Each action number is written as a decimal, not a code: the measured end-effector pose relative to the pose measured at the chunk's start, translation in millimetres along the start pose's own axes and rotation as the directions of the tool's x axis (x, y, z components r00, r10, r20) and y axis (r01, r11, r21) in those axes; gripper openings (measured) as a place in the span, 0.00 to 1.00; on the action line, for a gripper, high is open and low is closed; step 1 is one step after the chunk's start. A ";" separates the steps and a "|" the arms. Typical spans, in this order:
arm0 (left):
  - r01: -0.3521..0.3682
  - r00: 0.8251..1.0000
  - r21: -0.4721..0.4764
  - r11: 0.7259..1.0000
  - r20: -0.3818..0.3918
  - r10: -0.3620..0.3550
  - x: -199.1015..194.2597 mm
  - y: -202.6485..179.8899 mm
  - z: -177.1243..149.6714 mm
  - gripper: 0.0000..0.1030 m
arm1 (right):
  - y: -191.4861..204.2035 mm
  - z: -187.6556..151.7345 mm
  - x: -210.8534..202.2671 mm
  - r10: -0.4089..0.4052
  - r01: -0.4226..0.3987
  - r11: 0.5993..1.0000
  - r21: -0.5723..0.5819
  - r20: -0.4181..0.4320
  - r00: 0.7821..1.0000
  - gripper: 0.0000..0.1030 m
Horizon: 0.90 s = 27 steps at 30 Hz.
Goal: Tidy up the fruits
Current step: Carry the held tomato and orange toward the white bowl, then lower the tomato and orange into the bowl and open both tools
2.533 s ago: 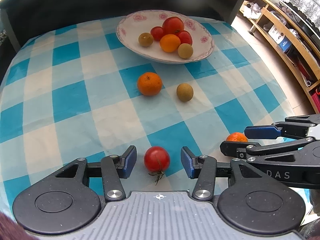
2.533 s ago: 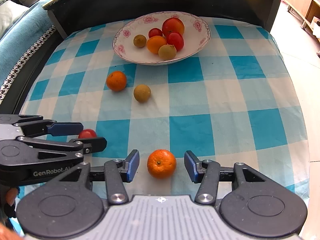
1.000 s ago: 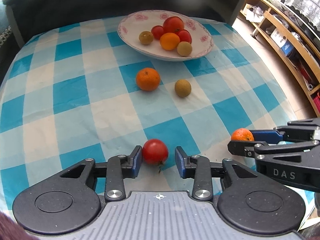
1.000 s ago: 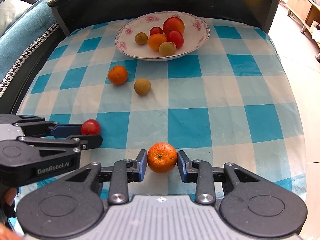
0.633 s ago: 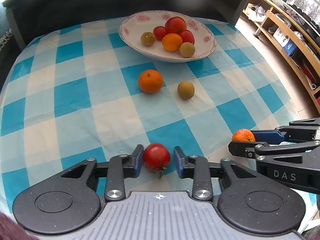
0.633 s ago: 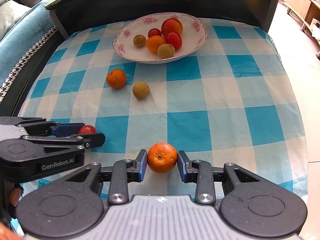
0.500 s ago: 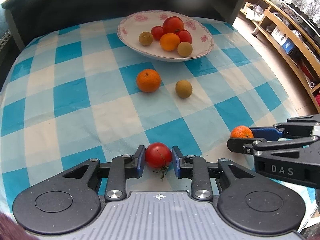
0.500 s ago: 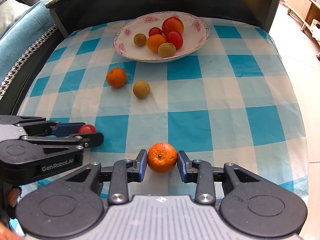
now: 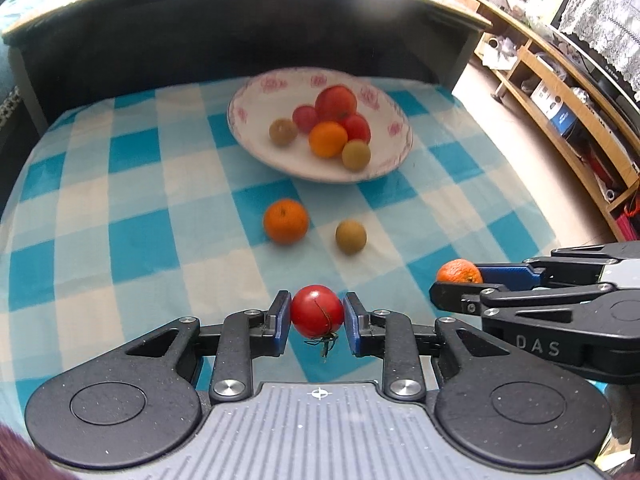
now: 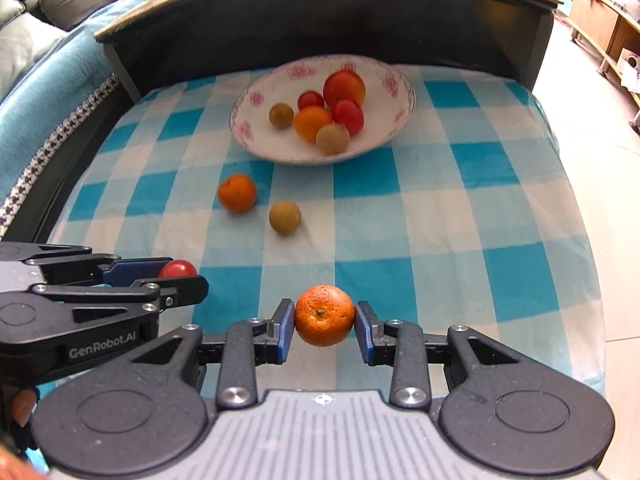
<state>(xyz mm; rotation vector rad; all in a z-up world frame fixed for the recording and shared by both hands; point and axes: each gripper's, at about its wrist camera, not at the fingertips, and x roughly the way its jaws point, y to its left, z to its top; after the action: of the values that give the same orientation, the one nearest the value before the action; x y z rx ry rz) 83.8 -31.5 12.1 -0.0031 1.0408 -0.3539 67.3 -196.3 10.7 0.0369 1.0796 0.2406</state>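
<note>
My left gripper (image 9: 317, 318) is shut on a red tomato (image 9: 317, 311) and holds it above the checked cloth. My right gripper (image 10: 325, 320) is shut on an orange mandarin (image 10: 325, 315), also lifted. Each gripper shows in the other's view: the tomato (image 10: 177, 269) at the left, the mandarin (image 9: 459, 271) at the right. A white bowl with pink flowers (image 9: 256, 96) (image 10: 248, 108) at the back holds several fruits. A second mandarin (image 9: 285, 221) (image 10: 236, 192) and a small brown fruit (image 9: 351, 236) (image 10: 285, 217) lie on the cloth before the bowl.
The blue-and-white checked cloth (image 9: 120, 200) covers the table. A dark raised back panel (image 9: 200, 32) stands behind the bowl. Wooden shelves (image 9: 560, 92) stand at the right, a teal sofa (image 10: 36, 92) at the left.
Both grippers closed on their fruits about a second ago. Since then both have lifted and tilted up, so the bowl sits lower in view and the back panel shows.
</note>
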 end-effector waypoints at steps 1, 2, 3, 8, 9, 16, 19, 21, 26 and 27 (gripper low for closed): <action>0.001 1.000 0.003 1.000 0.004 -0.001 0.5 -0.7 3.6 0.35 | 0.1 2.7 -0.4 0.001 -0.001 1.000 0.000 0.004 1.000 0.34; 0.003 1.000 0.004 1.000 0.006 -0.003 1.4 -1.1 6.9 0.35 | 0.0 5.9 -0.6 0.002 -0.002 1.000 0.001 0.008 1.000 0.34; 0.005 1.000 0.008 1.000 0.008 -0.005 2.5 -1.8 10.7 0.35 | 0.1 9.0 -0.4 0.002 -0.002 1.000 0.002 0.011 1.000 0.34; 0.002 1.000 0.021 1.000 0.024 -0.003 8.4 -4.0 33.2 0.34 | 0.4 27.7 3.0 0.002 -0.002 1.000 0.003 0.027 1.000 0.34; 0.004 1.000 0.018 1.000 0.027 -0.005 9.9 -2.5 38.2 0.34 | -0.4 33.0 4.1 0.003 -0.003 1.000 0.009 0.031 1.000 0.34; -0.004 0.999 0.008 1.000 0.033 0.004 27.9 5.4 72.8 0.33 | -10.3 68.2 16.6 -0.004 0.002 0.999 0.038 0.060 0.998 0.34; -0.012 0.999 0.011 1.000 0.029 0.012 38.1 8.1 83.9 0.33 | -15.2 83.0 26.2 -0.009 0.006 0.999 0.046 0.064 0.998 0.34; -0.014 1.000 0.010 1.000 0.025 0.014 45.3 10.5 89.9 0.33 | -17.4 91.3 33.1 -0.014 0.011 0.999 0.046 0.066 0.998 0.34; -0.023 1.000 0.005 1.000 0.013 0.023 59.0 14.7 100.4 0.34 | -23.2 107.6 50.2 -0.019 0.015 0.998 0.058 0.072 0.997 0.34; -0.023 1.000 0.005 1.000 0.012 0.023 60.6 15.8 101.8 0.34 | -24.2 109.3 52.7 -0.019 0.015 0.998 0.060 0.071 0.997 0.34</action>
<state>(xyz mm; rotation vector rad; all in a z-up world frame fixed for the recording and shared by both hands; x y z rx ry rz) 201.7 -50.8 10.4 0.0115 1.0275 -0.3354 191.0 -199.1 13.2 0.0888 1.0149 0.1903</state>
